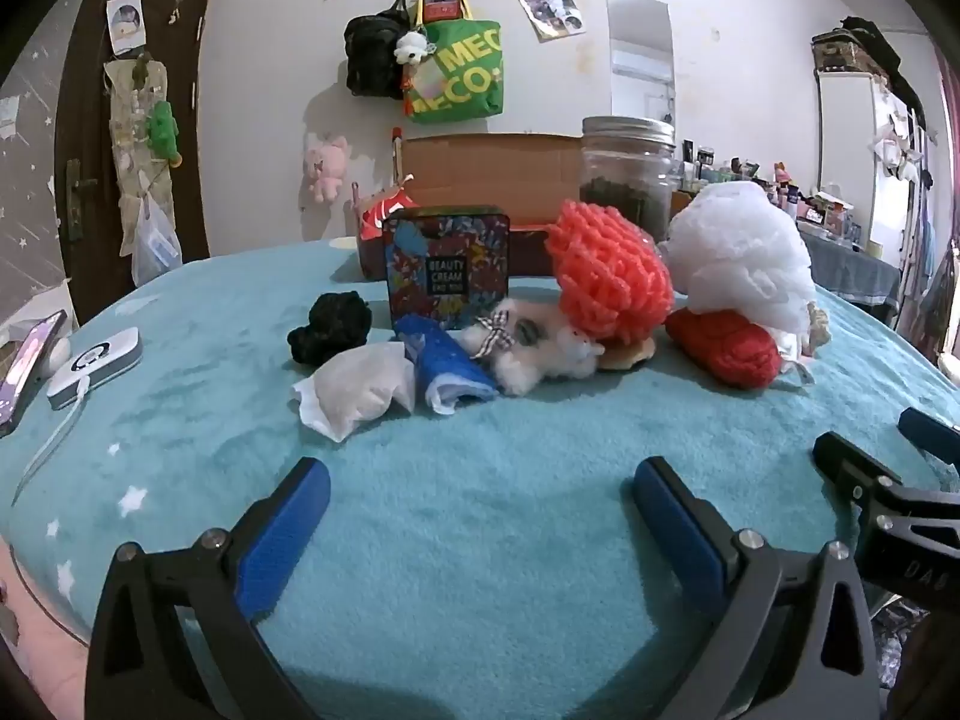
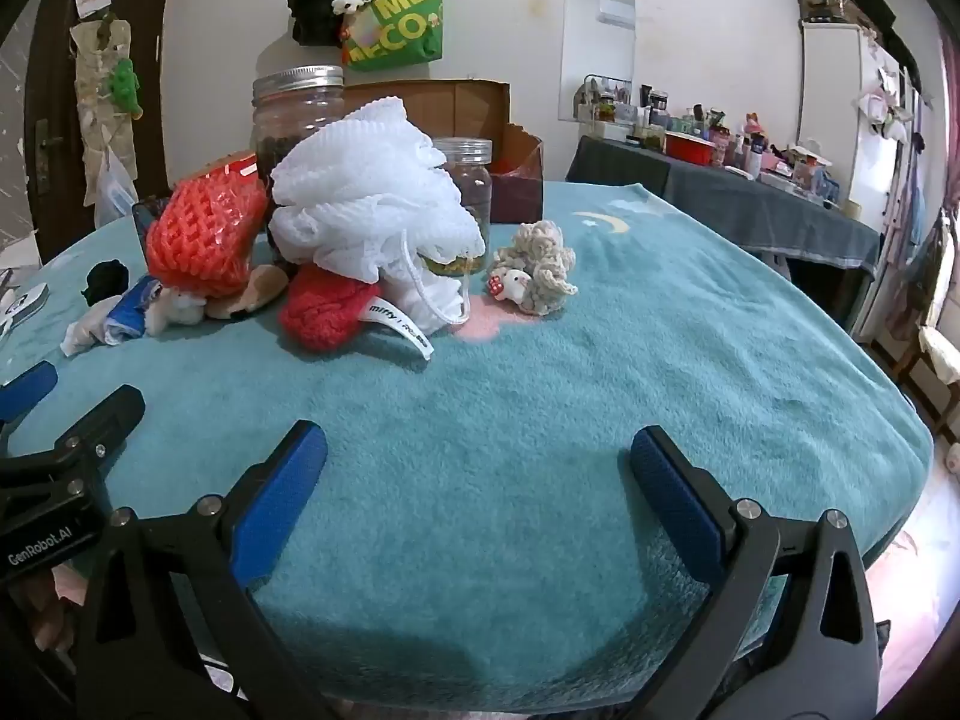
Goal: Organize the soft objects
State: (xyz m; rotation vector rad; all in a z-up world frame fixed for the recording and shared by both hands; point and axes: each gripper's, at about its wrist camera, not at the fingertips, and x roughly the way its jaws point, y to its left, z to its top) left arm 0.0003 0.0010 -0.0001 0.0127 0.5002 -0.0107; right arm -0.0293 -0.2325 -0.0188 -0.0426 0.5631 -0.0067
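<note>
Soft objects lie in a heap on the teal blanket [image 1: 480, 540]: a white mesh pouf [image 1: 738, 252] [image 2: 372, 198], an orange knitted piece [image 1: 612, 276] [image 2: 207, 234], a red knit item [image 1: 726, 348] [image 2: 327, 312], a white plush toy [image 1: 534, 348], a blue-and-white cloth roll [image 1: 444, 369], a white pouch [image 1: 360, 387], a black scrunchie [image 1: 330, 327] and a beige crocheted toy [image 2: 537, 270]. My left gripper [image 1: 480, 480] stands open over bare blanket in front of the heap. My right gripper [image 2: 477, 450] is open too, nothing between its fingers.
A patterned tin [image 1: 447, 267], a cardboard box [image 1: 492, 174] and glass jars [image 1: 627, 174] [image 2: 471, 186] stand behind the heap. A white gadget with cable [image 1: 96, 366] and a phone [image 1: 30, 360] lie at the left. A cluttered dark table [image 2: 750, 192] stands at the right.
</note>
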